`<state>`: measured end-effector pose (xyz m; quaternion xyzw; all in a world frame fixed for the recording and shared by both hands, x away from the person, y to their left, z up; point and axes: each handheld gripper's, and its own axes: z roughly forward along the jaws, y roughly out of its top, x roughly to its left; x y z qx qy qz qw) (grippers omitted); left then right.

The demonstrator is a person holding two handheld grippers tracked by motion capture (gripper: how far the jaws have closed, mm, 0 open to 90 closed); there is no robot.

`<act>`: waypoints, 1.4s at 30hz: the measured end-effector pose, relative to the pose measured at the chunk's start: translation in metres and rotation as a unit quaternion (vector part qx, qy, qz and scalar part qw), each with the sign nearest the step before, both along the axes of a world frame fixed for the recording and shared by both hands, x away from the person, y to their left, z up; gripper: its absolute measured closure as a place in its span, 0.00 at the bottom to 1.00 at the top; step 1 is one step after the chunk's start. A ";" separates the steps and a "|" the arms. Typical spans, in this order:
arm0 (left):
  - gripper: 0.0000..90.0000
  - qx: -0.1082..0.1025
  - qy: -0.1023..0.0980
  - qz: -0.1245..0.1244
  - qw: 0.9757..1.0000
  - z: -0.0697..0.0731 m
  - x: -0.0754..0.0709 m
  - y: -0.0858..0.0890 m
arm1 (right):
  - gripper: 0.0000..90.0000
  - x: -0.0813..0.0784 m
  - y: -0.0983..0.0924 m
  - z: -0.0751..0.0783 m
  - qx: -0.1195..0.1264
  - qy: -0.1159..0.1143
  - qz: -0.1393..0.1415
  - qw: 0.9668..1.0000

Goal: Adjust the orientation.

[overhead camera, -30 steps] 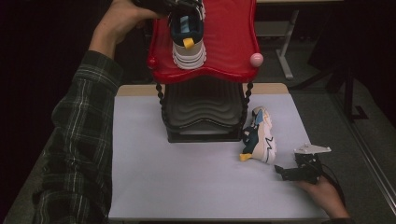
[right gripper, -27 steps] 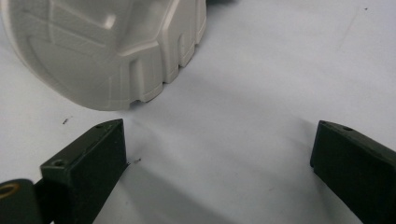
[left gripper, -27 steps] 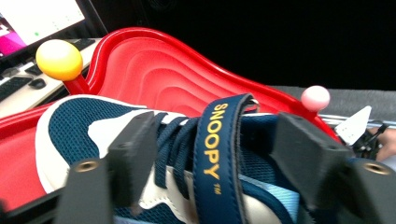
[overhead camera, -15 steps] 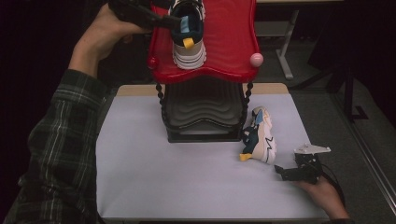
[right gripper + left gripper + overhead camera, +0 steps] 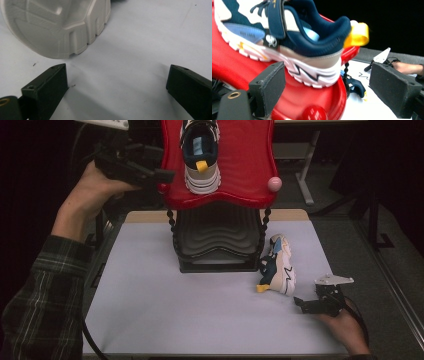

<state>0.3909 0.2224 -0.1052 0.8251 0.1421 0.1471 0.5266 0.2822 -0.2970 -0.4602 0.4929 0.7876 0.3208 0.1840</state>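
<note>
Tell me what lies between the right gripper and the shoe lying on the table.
Nothing: in the right gripper view, bare white table separates the open right gripper from the pale sole of the shoe on its side. The high view shows the same bare gap.

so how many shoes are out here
2: one shoe stands on the red shelf up top, the other shoe lies on its side on the table beside the rack.

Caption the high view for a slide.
One sneaker sits on the red rack top, left tool open beside it; its mate lies on the table.
</note>
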 end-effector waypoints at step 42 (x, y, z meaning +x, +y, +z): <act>0.15 0.058 0.091 0.085 0.991 -0.254 -0.099 0.030 | 0.99 -0.003 -0.017 0.064 0.093 -0.026 0.066 0.993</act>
